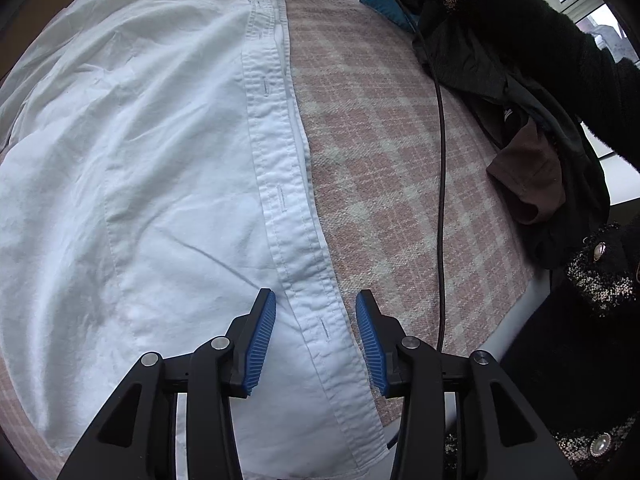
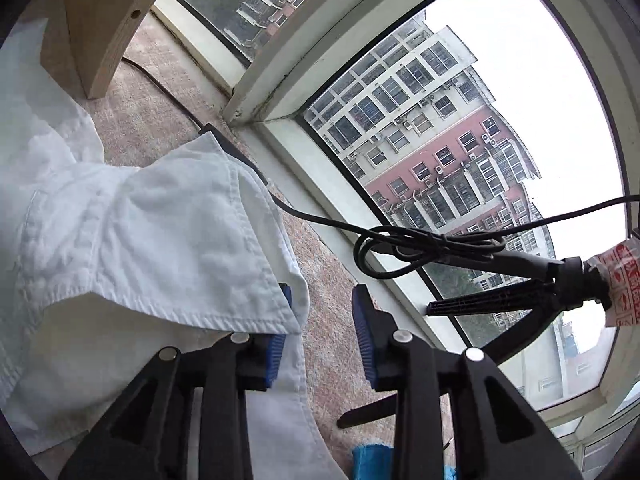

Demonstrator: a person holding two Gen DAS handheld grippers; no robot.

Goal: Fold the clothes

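The crumpled white cotton button-up shirt (image 1: 132,184) lies spread on the pink-checked woven bed cover (image 1: 384,152). Left tongs (image 1: 316,340) gape, released, straddling its buttonhole placket at six o'clock. Right tongs (image 2: 322,336) gape too, beside the collar (image 2: 192,240).

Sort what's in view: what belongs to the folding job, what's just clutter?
Job:
white shirt, spread on the checked cover
left tongs, open over the shirt's button placket
right tongs, open at the shirt's collar

Clutter:
black cable
dark clothes pile
teal cloth
tripod by the window
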